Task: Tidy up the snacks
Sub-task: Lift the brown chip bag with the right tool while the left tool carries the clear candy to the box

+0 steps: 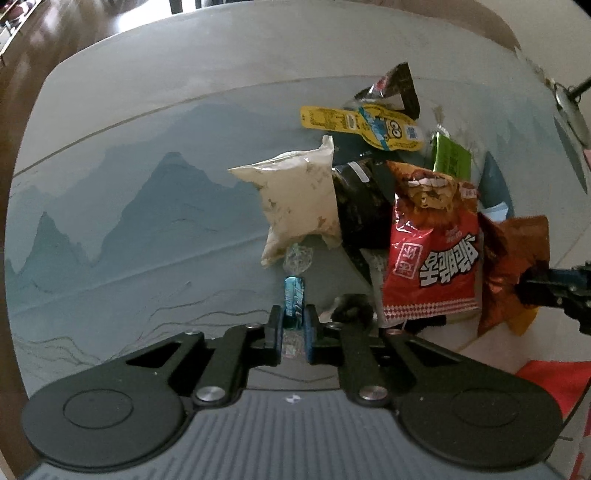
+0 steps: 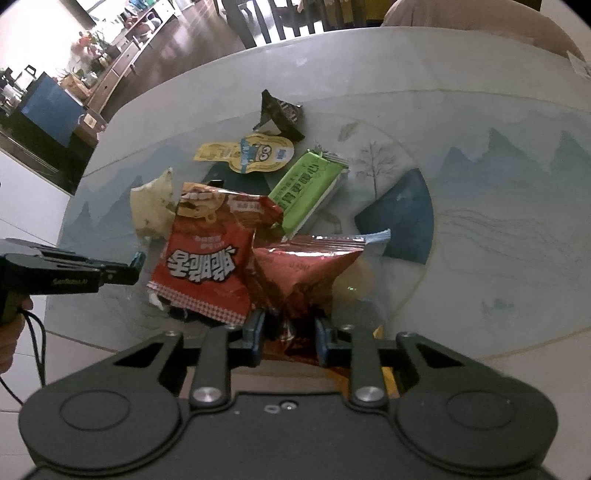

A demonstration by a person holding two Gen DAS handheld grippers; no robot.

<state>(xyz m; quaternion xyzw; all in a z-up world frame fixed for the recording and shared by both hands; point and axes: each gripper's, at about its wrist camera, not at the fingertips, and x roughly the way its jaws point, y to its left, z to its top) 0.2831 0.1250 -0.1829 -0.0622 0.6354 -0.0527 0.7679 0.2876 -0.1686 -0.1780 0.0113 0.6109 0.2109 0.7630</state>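
- At the far left of the right wrist view, beyond the table's edge, a dark wood floor runs back past a low cabinet (image 2: pixel 110 74) topped with plants, and a blue-fronted box (image 2: pixel 48 110) stands near it; pale floor tiles show just beside the table.
- The round table (image 1: pixel 129 229) has a glassy top over a print of blue-grey mountains, with a bare tree and a dark blue wedge on its right part.
- Near the left side of the pile, the left gripper (image 1: pixel 293 325) is clenched on a small blue-wrapped candy (image 1: pixel 294 295), whose clear twisted end points away toward a cream pillow bag (image 1: pixel 295 203).
- In the middle, a red snack bag (image 2: pixel 207 258) with bold white lettering lies on top of darker packets; a yellow cartoon-faced packet (image 2: pixel 247 153) and a black torn wrapper (image 2: pixel 280 116) lie farther off.
- To the right of these, a green bar (image 2: pixel 306 188) lies tilted, its far end near the printed tree.
- At the near right edge of the pile, the right gripper (image 2: pixel 290 332) grasps a crinkled red-brown foil bag (image 2: pixel 303 269) by its near end, touching the red snack bag.
- At the far edge, chair legs (image 2: pixel 258 22) stand behind the table.
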